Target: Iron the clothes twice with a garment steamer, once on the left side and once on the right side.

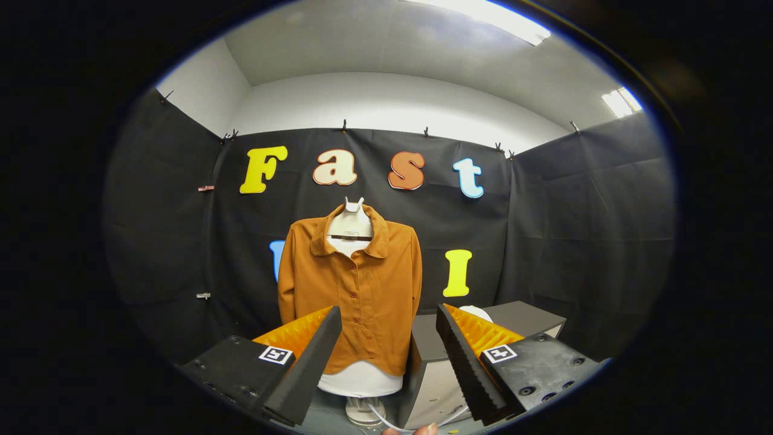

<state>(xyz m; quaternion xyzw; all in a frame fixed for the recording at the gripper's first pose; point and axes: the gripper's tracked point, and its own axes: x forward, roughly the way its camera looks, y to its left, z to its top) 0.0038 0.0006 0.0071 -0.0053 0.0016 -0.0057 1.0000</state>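
- Looking out along the gripper, I am seeing its two fingers spread wide apart with nothing between them, black ridged pads facing each other and orange panels behind the pads.
- Low down between the fingers, a fingertip is poking in beside a thin white cord that is curving along the surface there.
- Just ahead, between the fingers, I am seeing the round white base of a mannequin stand sitting on the grey table.
- Just beyond the right finger, a grey box is standing on the table, and a white rounded thing is peeking over the finger on top of it; I cannot tell whether that is the garment steamer.
- Beyond the fingers and well apart from them, an orange-brown shirt is hanging buttoned on a white mannequin torso, collar open, sleeves hanging straight down, front facing me.
- The shirt's hem is ending above the bare white lower part of the torso, in line with the gap between the fingers.
- Behind it all, the black cloth wall is wrapping around the booth, and above it I am seeing a white ceiling with a light strip.
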